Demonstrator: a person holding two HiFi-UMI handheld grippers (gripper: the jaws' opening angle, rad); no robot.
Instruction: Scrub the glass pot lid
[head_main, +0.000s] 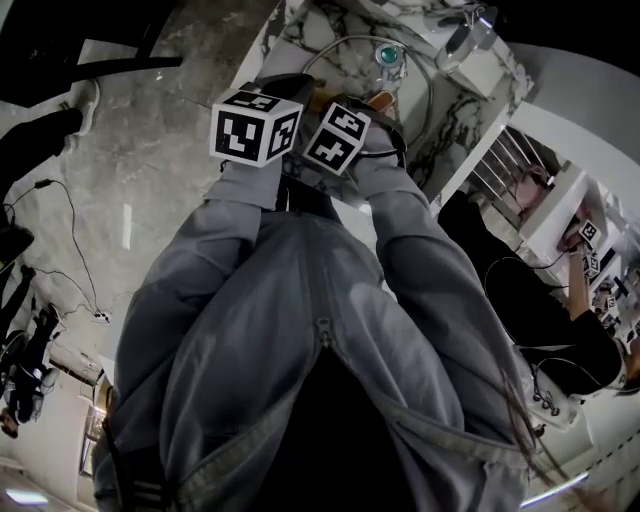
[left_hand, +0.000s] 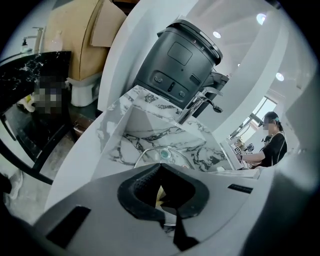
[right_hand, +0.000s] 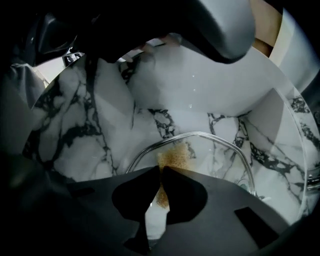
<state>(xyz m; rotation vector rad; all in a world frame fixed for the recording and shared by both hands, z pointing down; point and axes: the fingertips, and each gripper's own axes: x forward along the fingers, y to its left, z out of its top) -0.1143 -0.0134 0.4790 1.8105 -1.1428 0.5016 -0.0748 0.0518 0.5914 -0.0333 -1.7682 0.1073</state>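
Observation:
The glass pot lid (head_main: 415, 75) with its teal knob (head_main: 387, 52) lies in the marble-patterned sink (head_main: 450, 120). My right gripper (right_hand: 161, 170) points steeply down over the lid's rim (right_hand: 195, 135) and is shut on a brown scrub sponge (right_hand: 172, 157), which rests on the glass. My left gripper (left_hand: 159, 167) is shut just short of the lid (left_hand: 150, 150) and its knob (left_hand: 164, 154). A pale yellow bit shows in the gap of its jaws; I cannot tell what it is. In the head view both marker cubes (head_main: 255, 125) (head_main: 338, 137) hide the fingertips.
A large dark grey appliance (left_hand: 180, 60) and a tap (left_hand: 200, 102) stand behind the sink. A person in black (head_main: 560, 320) sits at a white table on the right. My own legs in grey jeans (head_main: 300, 330) fill the head view. Cables (head_main: 60, 270) trail on the floor at left.

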